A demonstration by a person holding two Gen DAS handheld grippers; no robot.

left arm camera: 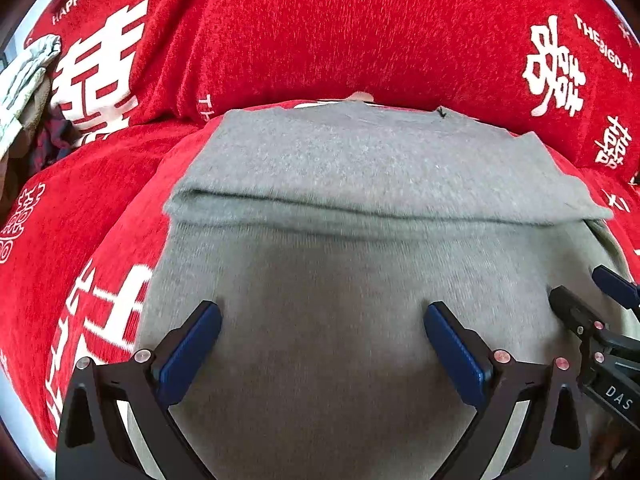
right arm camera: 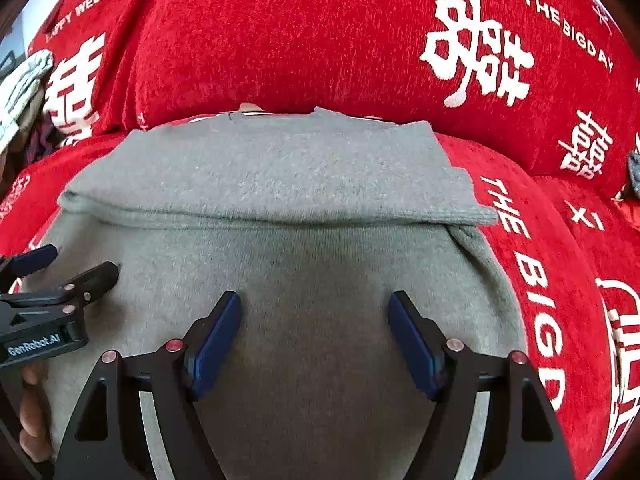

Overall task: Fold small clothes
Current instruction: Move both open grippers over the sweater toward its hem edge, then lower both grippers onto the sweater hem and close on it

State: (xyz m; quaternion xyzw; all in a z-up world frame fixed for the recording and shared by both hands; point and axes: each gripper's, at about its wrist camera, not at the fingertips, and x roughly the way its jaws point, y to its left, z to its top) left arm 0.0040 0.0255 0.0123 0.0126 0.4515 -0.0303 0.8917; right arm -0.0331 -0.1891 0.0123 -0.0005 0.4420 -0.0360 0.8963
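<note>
A grey knit garment [left arm camera: 360, 160] lies flat on the red sofa seat, its far part folded over toward me, with the folded edge [left arm camera: 360, 210] running across. The same grey garment [right arm camera: 280, 168] fills the right wrist view. My left gripper [left arm camera: 322, 316] hovers open over the near grey layer, nothing between its blue pads [left arm camera: 192, 352]. My right gripper [right arm camera: 314, 308] is open too, empty, over the same layer. Each gripper shows at the other view's edge: the right gripper [left arm camera: 592, 300], the left gripper [right arm camera: 68, 268].
The red sofa cover [left arm camera: 340, 32] with white characters and lettering rises as a backrest behind the garment. A pile of other clothes [left arm camera: 24, 92] sits at the far left. A hand [right arm camera: 32, 412] holds the left gripper's handle.
</note>
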